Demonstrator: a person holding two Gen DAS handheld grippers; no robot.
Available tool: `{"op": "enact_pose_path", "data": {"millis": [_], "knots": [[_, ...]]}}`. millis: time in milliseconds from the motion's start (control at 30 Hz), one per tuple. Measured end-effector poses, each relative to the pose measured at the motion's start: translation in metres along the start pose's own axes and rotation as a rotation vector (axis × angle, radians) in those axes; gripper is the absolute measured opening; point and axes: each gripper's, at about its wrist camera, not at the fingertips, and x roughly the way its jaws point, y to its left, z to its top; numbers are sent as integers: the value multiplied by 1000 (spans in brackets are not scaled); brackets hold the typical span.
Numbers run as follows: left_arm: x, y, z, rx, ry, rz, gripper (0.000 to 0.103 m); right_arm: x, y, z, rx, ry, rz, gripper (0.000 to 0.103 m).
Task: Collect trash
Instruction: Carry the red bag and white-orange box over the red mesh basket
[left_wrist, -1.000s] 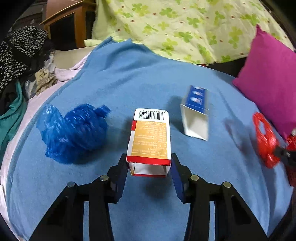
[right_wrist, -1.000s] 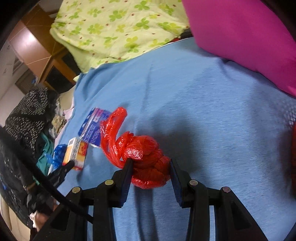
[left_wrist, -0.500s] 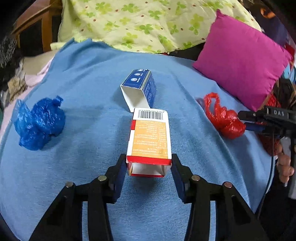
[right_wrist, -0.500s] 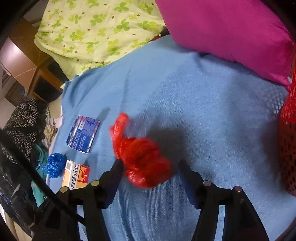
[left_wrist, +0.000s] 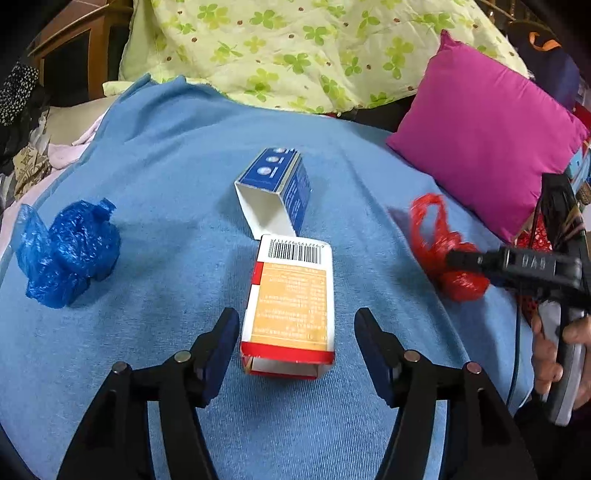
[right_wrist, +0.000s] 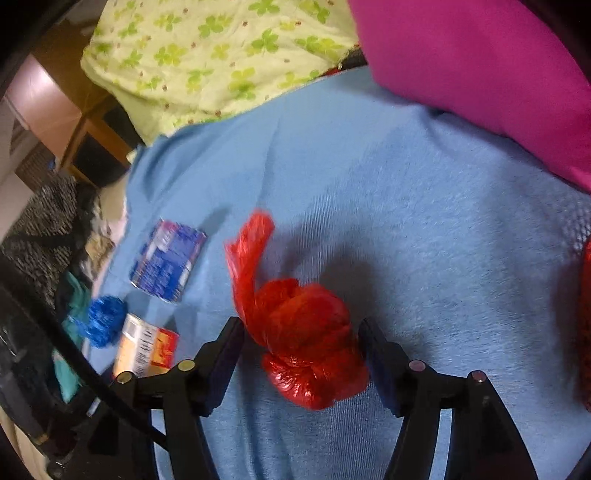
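Note:
An orange and white carton (left_wrist: 291, 306) lies on the blue bedsheet (left_wrist: 177, 173) between the fingers of my open left gripper (left_wrist: 297, 341), with a gap on both sides. A blue and white box (left_wrist: 275, 195) lies just beyond it, open end toward me. A crumpled blue plastic bag (left_wrist: 66, 253) lies at the left. A knotted red plastic bag (right_wrist: 303, 339) lies between the fingers of my open right gripper (right_wrist: 301, 356); it also shows in the left wrist view (left_wrist: 441, 251).
A magenta pillow (left_wrist: 487, 144) lies at the right and a green clover-print quilt (left_wrist: 295, 51) at the back. Clothes (left_wrist: 22, 122) are piled beside the bed at the left. A red mesh item (right_wrist: 583, 325) shows at the right edge of the right wrist view.
Both grippers have opened: the left let go of the orange carton and the right let go of the red bag. Both items now rest on the sheet.

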Motion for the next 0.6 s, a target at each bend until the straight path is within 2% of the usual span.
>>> {"op": "enact_pose_path", "data": {"millis": [33, 67, 133, 167, 333, 467, 600], "knots": [[3, -1, 0, -2, 2, 5, 66, 3, 1, -2, -12, 8, -20, 57], [6, -2, 2, -1, 5, 8, 66, 6, 2, -4, -24, 15, -38, 52], [10, -5, 3, 8, -1, 29, 51, 4, 3, -6, -33, -1, -38, 49], [13, -8, 4, 17, -2, 44, 48, 1, 3, -6, -35, -15, -38, 49], [1, -17, 7, 46, -69, 95, 47, -20, -4, -6, -8, -94, -21, 48], [-18, -37, 7, 109, -134, 191, 47, -36, -9, -9, 24, -134, 9, 48], [-39, -54, 11, 102, -164, 217, 47, -56, -11, -13, 15, -177, 18, 48]]}}
